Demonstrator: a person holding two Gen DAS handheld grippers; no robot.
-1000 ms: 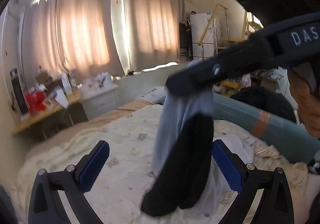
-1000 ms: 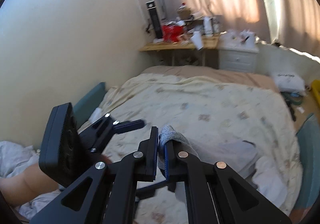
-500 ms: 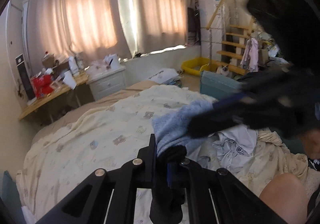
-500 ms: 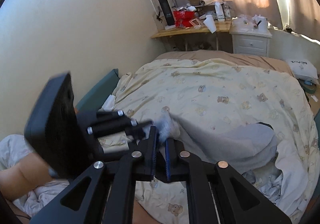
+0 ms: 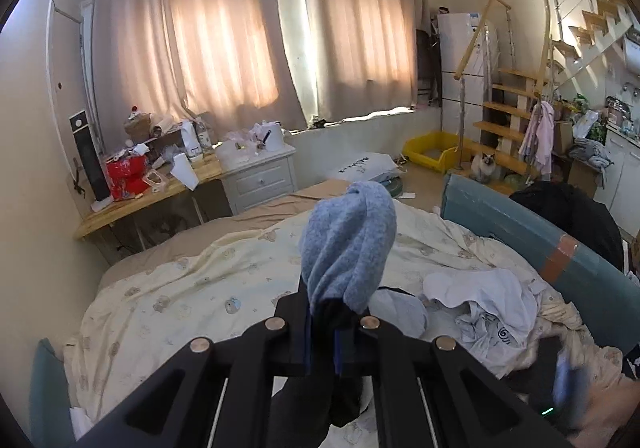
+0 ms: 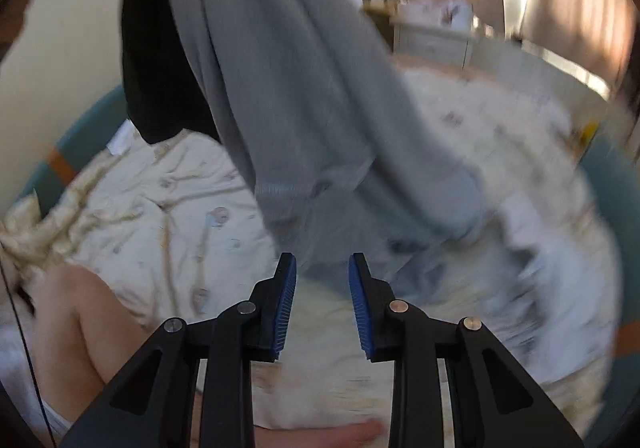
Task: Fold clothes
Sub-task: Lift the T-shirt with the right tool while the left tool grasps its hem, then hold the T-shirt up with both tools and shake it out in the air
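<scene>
Now the left gripper (image 5: 320,328) is clamped tight on a grey-blue and black garment (image 5: 348,244), whose soft grey-blue end bunches up above the closed fingers while a black part hangs below them. Beyond it lies a bed (image 5: 168,300) covered by a cream quilt with small bear prints, and a crumpled white shirt (image 5: 484,308) rests on the quilt to the right, near a teal bed rail (image 5: 520,228). Far off, pink curtains (image 5: 224,48) glow with daylight above a cluttered wooden desk (image 5: 160,196) and a white nightstand (image 5: 260,176); a cat (image 5: 484,168) sits by the wooden stairs at far right. From the right wrist view, the right gripper (image 6: 322,304) has its blue-padded fingers (image 6: 285,304) standing apart with nothing between them, pointing down at the quilt. The same garment hangs from above, draped across the upper middle of that blurred view, its grey fabric reaching just past the fingertips. A person's bare leg (image 6: 80,320) shows at near left.
</scene>
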